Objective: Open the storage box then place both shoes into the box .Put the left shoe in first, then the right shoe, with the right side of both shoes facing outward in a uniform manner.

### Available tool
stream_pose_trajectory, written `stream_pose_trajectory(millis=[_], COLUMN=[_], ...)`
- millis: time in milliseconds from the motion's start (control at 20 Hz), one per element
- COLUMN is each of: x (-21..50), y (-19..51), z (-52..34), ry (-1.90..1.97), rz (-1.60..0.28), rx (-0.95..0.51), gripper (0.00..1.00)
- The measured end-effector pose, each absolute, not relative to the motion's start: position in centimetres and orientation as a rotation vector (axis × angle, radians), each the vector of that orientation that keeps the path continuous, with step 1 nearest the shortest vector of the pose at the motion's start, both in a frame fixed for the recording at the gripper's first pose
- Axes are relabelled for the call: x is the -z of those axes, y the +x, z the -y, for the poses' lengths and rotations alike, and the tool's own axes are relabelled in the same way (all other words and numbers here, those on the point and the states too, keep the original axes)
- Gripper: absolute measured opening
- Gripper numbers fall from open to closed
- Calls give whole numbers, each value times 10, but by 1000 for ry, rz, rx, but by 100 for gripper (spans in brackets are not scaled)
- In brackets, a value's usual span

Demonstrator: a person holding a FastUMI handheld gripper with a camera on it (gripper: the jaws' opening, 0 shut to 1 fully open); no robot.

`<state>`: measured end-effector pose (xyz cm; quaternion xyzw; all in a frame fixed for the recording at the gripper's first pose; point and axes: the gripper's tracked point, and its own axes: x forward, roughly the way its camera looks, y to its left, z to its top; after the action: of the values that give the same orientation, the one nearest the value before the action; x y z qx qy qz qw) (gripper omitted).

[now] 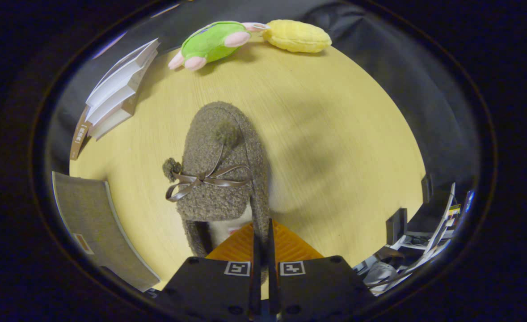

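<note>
A fuzzy brown shoe (pixel 218 170) with a thin brown bow and pompoms hangs just ahead of my fingers, toe pointing away from me. My gripper (pixel 262 229) is shut on the shoe's right side wall near the heel opening, the two fingers almost touching. The shoe casts a shadow on the wooden table (pixel 335 134) to its right, so it looks lifted off the surface. A grey fabric-covered box panel (pixel 93 223) with a pale rim stands left of the fingers. I cannot tell from here whether it is open.
A stack of white books (pixel 118 89) lies far left beyond the shoe. A green and pink plush toy (pixel 212 42) and a yellow plush (pixel 297 36) rest at the table's far edge. Cluttered equipment (pixel 424 232) sits beyond the table's right edge.
</note>
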<state>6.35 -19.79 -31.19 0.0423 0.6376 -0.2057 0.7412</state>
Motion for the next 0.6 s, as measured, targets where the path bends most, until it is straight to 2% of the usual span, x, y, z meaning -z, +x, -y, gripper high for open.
stream_pose_trajectory(millis=[100, 300, 600], x=[312, 309, 279], y=[61, 64, 63], z=[196, 197, 207], ry=[55, -15, -284], rz=[-1425, -1413, -1329], rx=[432, 417, 447], gripper=[10, 4, 4])
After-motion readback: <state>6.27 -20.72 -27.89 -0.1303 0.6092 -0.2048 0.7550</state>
